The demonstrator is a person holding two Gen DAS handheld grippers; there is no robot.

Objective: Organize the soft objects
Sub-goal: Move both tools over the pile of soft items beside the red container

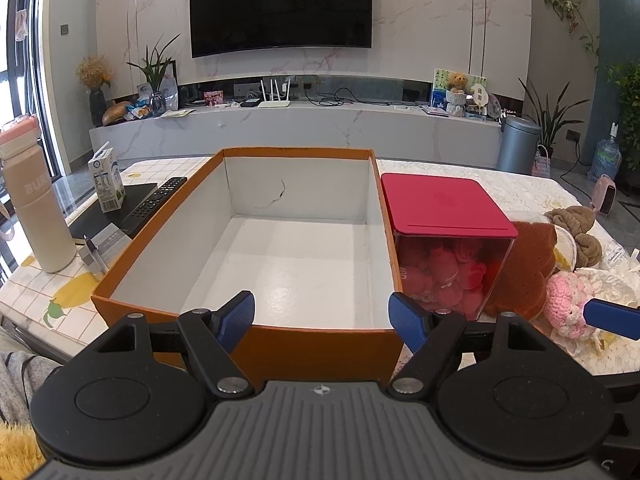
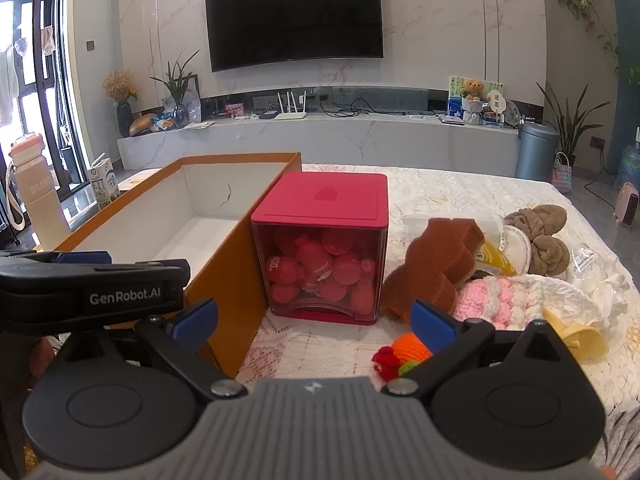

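Straight ahead of my left fingers, spread wide with nothing between them, sits the open orange cardboard box with white inside walls, its near wall just past my fingertips. Nothing lies on its floor. Touching its right wall, or very nearly, stands the clear red plastic cube with a red lid, packed with round red pieces.

Right of that cube, the soft things lie heaped on the lace-covered counter: a brown sponge-like piece with a wavy edge leaning nearest the cube, a taupe knotted towelling band farther back, and a pink-and-white crocheted piece resting on crumpled white paper. A pale yellow plastic cup lies on its side at the near right.

My right fingers are also spread and grip nothing; they point at the bare lace in front of the cube. Just beside the right one lies a small orange, red and green crocheted piece, partly hidden behind it. The cube stands between the heap and the box.

Far left on the counter stand a beige drink bottle, a small milk carton and a black remote control.
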